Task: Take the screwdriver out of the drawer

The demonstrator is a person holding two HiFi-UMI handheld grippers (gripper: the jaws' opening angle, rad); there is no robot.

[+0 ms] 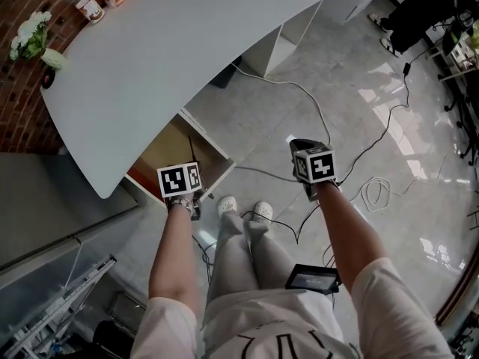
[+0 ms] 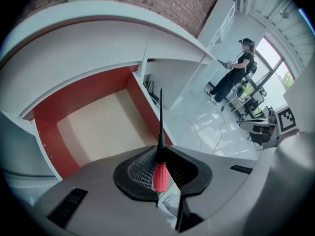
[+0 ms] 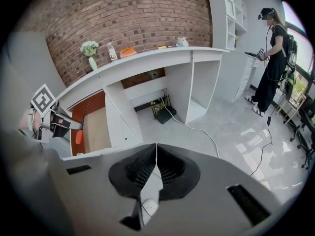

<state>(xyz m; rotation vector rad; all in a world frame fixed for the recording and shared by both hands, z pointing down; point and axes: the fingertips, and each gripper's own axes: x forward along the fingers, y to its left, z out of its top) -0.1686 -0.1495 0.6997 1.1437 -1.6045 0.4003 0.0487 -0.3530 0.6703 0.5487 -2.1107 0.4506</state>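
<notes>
The left tool (image 2: 158, 150) is closed on the screwdriver (image 2: 160, 175), its jaws narrowed around the top of the handle. The screwdriver's long axis runs straight out along the tool's own line. Its thin black shaft points ahead and down towards the right wall of the open drawer (image 2: 83, 95), which lies below and in front under the white counter (image 1: 187, 43). The handle is short, red and ribbed. It looks lifted clear of the drawer. The right tool (image 3: 156, 151) is well apart over the floor, jaws together on nothing.
</notes>
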